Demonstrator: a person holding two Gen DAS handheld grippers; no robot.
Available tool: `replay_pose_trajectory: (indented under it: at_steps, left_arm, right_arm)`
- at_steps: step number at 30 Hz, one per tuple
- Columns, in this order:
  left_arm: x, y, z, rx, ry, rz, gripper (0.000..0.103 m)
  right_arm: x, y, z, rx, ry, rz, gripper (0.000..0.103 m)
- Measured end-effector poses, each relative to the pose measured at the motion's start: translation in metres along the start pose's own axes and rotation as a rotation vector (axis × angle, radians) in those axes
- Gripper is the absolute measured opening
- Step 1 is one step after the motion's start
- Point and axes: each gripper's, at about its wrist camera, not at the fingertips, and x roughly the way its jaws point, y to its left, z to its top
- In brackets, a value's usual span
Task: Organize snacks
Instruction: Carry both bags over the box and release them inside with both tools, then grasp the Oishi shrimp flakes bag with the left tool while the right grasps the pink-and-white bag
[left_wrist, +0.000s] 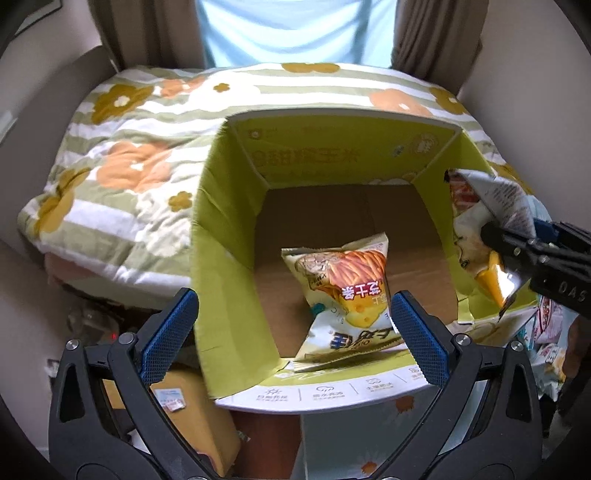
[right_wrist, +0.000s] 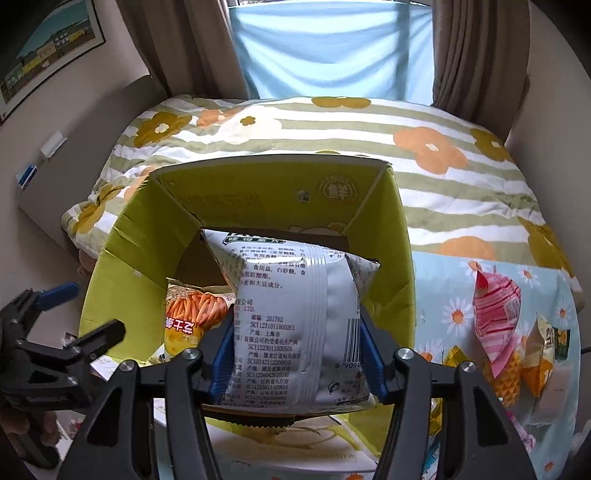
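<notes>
An open cardboard box with green inner walls stands in front of me. On its brown floor lies a yellow cheese-stick snack bag, also visible in the right wrist view. My left gripper is open wide above the box's near edge, with nothing gripped. My right gripper is shut on a white snack bag, printed back facing me, held upright over the box. In the left wrist view that right gripper holds the white bag at the box's right wall.
A striped floral quilt lies behind the box. Several snack bags sit on a daisy-print cloth to the right. A yellow carton is low on the left. Curtains hang at the back.
</notes>
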Motion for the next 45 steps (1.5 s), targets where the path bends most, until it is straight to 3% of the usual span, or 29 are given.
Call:
replay_pose_trajectory:
  at_steps: [2,3,4,5,6,10,20,27,38,45]
  left_arm:
    - [-0.006,0.0,0.0,0.002,-0.015,0.005,0.103]
    - [-0.008,0.0,0.0,0.002,-0.021,0.011,0.103]
    - [-0.01,0.0,0.0,0.003,-0.026,0.014,0.103]
    - [-0.012,0.0,-0.001,0.003,-0.027,0.013,0.103]
    - [-0.014,0.0,-0.001,0.003,-0.027,0.011,0.103]
    - [-0.022,-0.001,-0.01,-0.009,-0.032,0.006,0.103]
    - [-0.048,-0.003,-0.024,-0.016,-0.067,0.0,0.103]
    - [-0.061,-0.014,-0.026,0.005,-0.107,-0.059,0.103]
    - [-0.065,-0.079,-0.034,0.104,-0.103,-0.202,0.103]
    - [-0.069,-0.14,-0.045,0.153,-0.083,-0.274,0.103]
  right_arm:
    - [0.004,0.002,0.0,-0.007,0.013,0.009,0.063]
    - [0.007,0.002,-0.001,-0.002,0.023,0.019,0.073]
    - [0.009,0.002,-0.002,0.01,0.022,0.029,0.092]
    - [0.01,0.001,-0.004,0.026,0.011,0.043,0.101]
    - [0.009,0.0,-0.006,0.04,-0.004,0.059,0.103]
    - [-0.001,0.001,-0.013,0.036,-0.066,0.085,0.103]
    - [-0.034,0.004,-0.023,0.005,-0.102,0.018,0.103]
    - [-0.064,0.001,-0.03,0.048,-0.127,-0.013,0.103]
    - [-0.108,-0.045,-0.059,0.15,-0.13,-0.074,0.103]
    - [-0.143,-0.112,-0.088,0.233,-0.138,-0.142,0.103]
